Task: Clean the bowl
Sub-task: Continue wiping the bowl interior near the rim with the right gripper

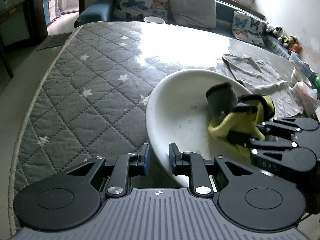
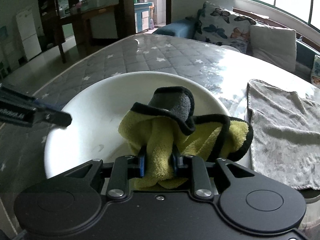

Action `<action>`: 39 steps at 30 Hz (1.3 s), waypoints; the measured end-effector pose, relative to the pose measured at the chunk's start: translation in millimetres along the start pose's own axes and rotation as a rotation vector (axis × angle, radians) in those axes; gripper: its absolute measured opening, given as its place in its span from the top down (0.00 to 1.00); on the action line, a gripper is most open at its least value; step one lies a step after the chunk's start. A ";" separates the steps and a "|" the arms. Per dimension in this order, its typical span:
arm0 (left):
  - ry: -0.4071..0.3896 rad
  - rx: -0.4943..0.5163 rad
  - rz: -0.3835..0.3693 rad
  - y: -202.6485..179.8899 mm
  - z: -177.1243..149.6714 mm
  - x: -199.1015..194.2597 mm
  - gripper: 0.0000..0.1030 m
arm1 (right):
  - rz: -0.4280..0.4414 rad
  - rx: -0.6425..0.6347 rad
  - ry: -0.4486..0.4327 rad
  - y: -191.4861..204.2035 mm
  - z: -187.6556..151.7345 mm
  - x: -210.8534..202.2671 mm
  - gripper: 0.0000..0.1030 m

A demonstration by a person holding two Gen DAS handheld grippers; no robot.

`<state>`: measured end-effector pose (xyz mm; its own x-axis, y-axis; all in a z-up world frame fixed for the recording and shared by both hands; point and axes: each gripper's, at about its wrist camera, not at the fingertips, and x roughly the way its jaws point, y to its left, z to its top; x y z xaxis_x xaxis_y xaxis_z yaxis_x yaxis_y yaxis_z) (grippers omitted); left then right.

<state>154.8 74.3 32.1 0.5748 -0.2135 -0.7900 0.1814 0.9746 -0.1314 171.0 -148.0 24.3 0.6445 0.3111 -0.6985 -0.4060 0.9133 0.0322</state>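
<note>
A large white bowl [image 1: 176, 120] [image 2: 96, 120] is tilted over the quilted table, with small brownish specks [image 1: 193, 107] on its inside. My left gripper [image 1: 159, 157] is shut on the bowl's near rim, one blue pad on each side of the wall. In the right wrist view its fingers [image 2: 52, 118] reach the bowl's left rim. My right gripper [image 2: 159, 156] [image 1: 240, 140] is shut on a bunched yellow and grey cloth [image 2: 160, 136] [image 1: 218, 128] with black edging. The cloth rests inside the bowl against its right-hand side.
A grey towel [image 1: 254, 74] [image 2: 280, 130] lies spread on the table to the right of the bowl. Containers and packets [image 1: 302, 80] crowd the far right edge. A small white bowl [image 1: 154, 19] sits at the far edge, before a sofa with butterfly cushions [image 1: 140, 0].
</note>
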 end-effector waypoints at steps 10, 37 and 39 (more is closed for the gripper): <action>0.004 -0.002 0.003 -1.9 0.6 0.2 0.78 | -0.003 0.009 -0.019 -2.8 11.0 14.2 0.75; 0.009 -0.033 -0.005 2.7 -0.7 2.3 0.73 | 0.046 -0.044 -0.024 35.2 26.7 28.8 0.73; 0.008 -0.036 -0.005 2.9 -0.6 2.2 0.73 | 0.050 -0.050 -0.024 38.2 24.3 26.3 0.73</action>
<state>156.1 76.7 29.5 0.5674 -0.2179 -0.7941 0.1551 0.9754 -0.1568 188.1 -98.5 24.5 0.6378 0.3626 -0.6795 -0.4694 0.8825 0.0304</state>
